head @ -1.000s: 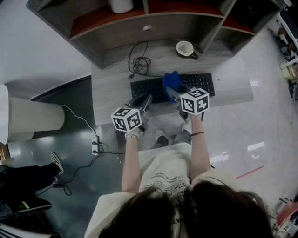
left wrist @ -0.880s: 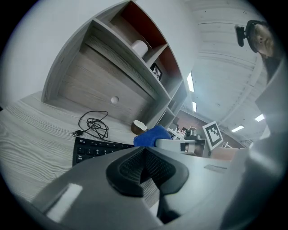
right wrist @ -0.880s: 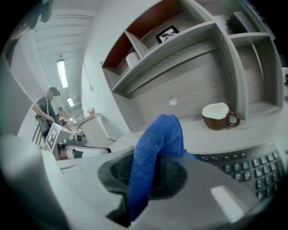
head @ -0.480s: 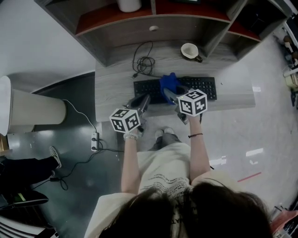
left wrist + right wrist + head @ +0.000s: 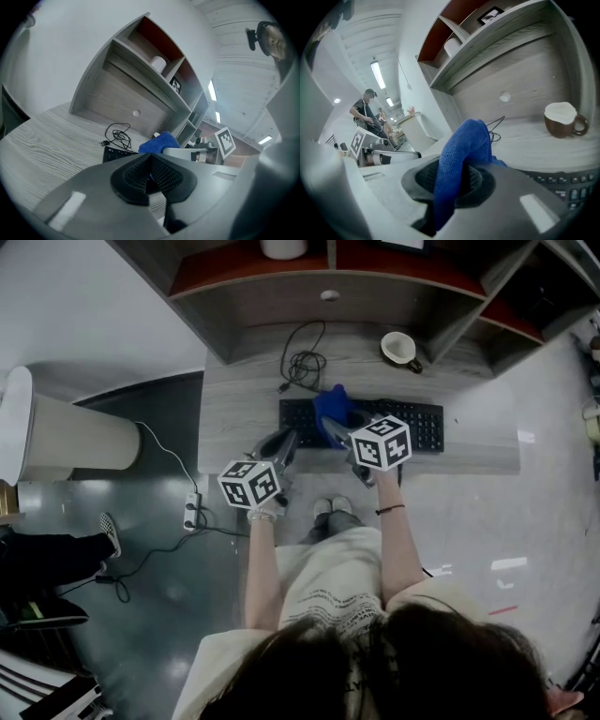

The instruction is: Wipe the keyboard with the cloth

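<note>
A black keyboard lies across the grey wooden desk. My right gripper is shut on a blue cloth and holds it over the keyboard's left part. In the right gripper view the cloth bulges up from between the jaws, with keyboard keys just beyond. My left gripper hovers at the desk's front edge, left of the keyboard. Its jaws stand shut with nothing between them. From there the keyboard's end and the cloth show ahead.
A brown mug stands behind the keyboard, and a coiled black cable lies at the back left. Shelving rises at the desk's rear. A white bin and a power strip are on the floor to the left.
The right gripper has carried the cloth leftward along the keyboard, from about its middle toward its left part. The left gripper has stayed near the desk's front edge.
</note>
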The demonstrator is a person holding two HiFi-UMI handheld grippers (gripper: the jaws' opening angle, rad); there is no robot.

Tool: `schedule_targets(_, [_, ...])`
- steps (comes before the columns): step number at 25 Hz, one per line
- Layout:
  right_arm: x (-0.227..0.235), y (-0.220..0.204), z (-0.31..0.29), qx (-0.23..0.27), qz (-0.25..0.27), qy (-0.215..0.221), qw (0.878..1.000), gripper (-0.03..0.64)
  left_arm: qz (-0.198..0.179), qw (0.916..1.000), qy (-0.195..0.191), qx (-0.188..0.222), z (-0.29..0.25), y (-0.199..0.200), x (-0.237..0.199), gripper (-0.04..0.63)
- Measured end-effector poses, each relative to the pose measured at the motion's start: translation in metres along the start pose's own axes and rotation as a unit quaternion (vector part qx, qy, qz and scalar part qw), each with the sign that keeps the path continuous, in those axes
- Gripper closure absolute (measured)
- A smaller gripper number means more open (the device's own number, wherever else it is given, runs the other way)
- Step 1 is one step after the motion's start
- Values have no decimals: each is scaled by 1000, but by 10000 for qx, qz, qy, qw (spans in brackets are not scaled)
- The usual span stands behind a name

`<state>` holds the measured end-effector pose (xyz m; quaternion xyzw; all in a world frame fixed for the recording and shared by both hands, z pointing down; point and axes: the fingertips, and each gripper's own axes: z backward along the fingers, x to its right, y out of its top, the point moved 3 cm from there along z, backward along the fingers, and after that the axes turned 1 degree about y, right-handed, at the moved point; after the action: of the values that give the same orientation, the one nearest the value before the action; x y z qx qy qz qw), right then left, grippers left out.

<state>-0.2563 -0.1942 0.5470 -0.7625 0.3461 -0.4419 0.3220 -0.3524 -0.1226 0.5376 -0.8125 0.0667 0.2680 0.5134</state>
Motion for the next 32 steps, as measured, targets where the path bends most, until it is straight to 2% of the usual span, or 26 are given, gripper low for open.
schedule_targets(8, [-17,6,-22,-213,167,461,9986,558,116,9990,387,197,16,0,-5,591])
schedule_targets(17, [-36,8,-41,-402,285,793,9956,558,264,9960,752,415,41,-1,-15,591])
schedule_targets(32, [-61,6,-61,-522,393,1089,9919,558,345,9925,1018,579,68,-3,-25,591])
